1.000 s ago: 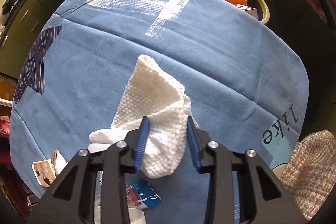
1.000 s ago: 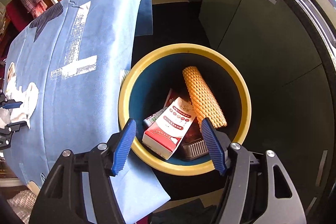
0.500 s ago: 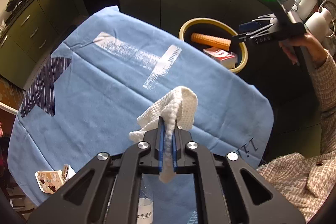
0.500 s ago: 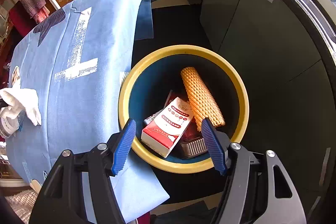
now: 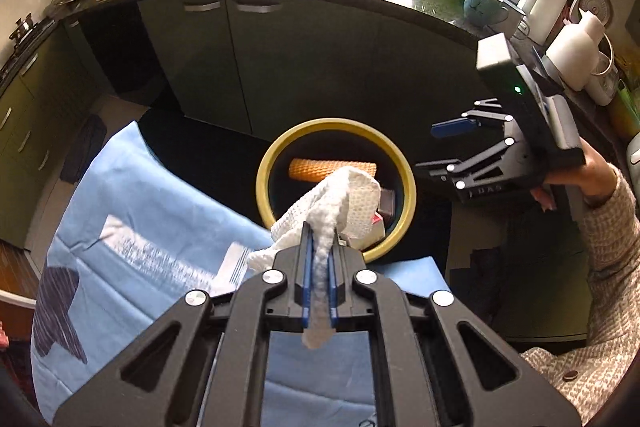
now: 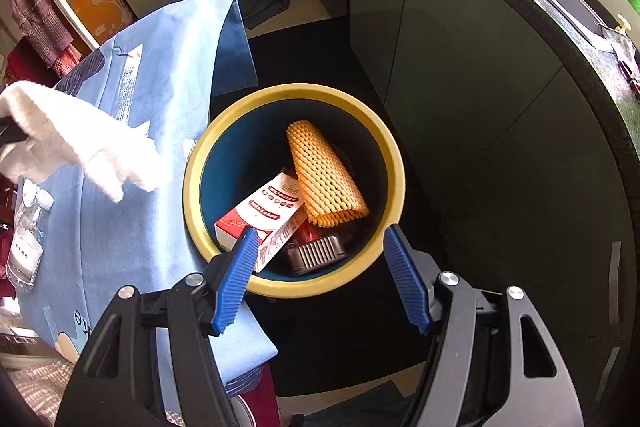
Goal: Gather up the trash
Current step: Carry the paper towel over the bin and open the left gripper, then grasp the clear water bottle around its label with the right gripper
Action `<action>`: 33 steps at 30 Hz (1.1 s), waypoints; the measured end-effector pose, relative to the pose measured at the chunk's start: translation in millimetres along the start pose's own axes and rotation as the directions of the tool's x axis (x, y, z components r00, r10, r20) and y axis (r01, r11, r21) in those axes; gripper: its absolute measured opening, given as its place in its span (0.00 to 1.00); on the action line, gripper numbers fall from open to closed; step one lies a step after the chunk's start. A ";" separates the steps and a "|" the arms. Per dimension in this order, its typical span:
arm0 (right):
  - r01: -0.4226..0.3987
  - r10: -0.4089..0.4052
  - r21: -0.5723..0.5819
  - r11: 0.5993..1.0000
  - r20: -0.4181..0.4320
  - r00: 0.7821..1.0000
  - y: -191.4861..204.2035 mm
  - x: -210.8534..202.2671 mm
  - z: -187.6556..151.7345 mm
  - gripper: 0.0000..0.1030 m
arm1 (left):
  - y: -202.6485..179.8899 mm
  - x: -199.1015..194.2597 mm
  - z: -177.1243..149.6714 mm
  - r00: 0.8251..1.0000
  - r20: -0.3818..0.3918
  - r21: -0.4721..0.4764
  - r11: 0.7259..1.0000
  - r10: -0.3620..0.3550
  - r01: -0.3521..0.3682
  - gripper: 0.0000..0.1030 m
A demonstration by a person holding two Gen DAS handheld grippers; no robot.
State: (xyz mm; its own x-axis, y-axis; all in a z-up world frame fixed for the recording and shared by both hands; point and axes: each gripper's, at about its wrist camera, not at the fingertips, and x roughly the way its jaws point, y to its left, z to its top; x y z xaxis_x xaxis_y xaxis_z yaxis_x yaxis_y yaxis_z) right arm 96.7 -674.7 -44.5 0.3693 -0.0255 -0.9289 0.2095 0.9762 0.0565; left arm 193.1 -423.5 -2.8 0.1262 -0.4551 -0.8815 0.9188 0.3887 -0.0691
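**White cloth short of the bin**

White waffle-weave cloth (image 5: 344,203), crumpled and limp, hangs pinched between the blue-padded fingers of the left gripper (image 5: 318,287), which are squeezed nearly flat on a twisted fold of it. The landmark is the round yellow-rimmed bin (image 6: 294,95) standing on the dark floor just beside the blue-clothed worktop (image 6: 120,227).

In the right wrist view the cloth sits over the worktop, on the worktop side of the bin's rim and apart from it; its loose tail trails toward the bin. By my reading, the coming move is a short carry across that rim, then a release.

Inside the bin lie an orange foam-mesh sleeve (image 6: 324,175), a red and white carton (image 6: 260,215) and a dark ribbed tray (image 6: 316,255).

Over the bin's near rim hovers the right gripper (image 6: 320,279), fingers wide and empty. A clear plastic bottle (image 6: 28,239) lies on the worktop, well apart from the bin.
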 end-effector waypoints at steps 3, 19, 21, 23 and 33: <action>0.004 -0.004 0.020 1.000 0.001 1.000 -13.0 -3.5 -7.8 0.63 | -6.5 33.3 25.8 1.000 -0.020 0.015 1.000 0.012 -0.012 0.06; -0.005 0.005 0.039 0.999 -0.002 1.000 -27.9 -11.8 -25.3 0.63 | -26.6 60.8 32.1 1.000 -0.016 0.014 1.000 -0.008 0.008 0.69; -0.015 0.015 0.023 1.000 -0.001 1.000 -18.5 -13.8 -24.7 0.63 | -27.2 25.3 18.9 0.999 0.049 -0.004 1.000 -0.017 0.018 0.73; -0.024 0.024 0.002 1.000 -0.008 1.000 -5.9 -14.0 -22.8 0.64 | -23.4 -14.2 -2.9 0.992 0.123 -0.040 0.999 -0.002 0.007 0.84; -0.102 0.088 -0.144 0.984 -0.101 0.991 98.0 -18.6 -13.1 0.64 | 27.8 -147.2 -172.5 0.932 0.223 -0.301 0.929 0.288 -0.215 0.94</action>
State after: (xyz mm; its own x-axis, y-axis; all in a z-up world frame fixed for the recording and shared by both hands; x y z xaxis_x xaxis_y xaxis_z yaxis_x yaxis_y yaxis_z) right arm 98.6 -575.8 -26.5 0.2929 0.0819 -0.9526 0.0379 0.9945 0.0972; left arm 135.5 -207.5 44.4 0.4651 -0.4905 -0.7370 0.7142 0.6998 -0.0151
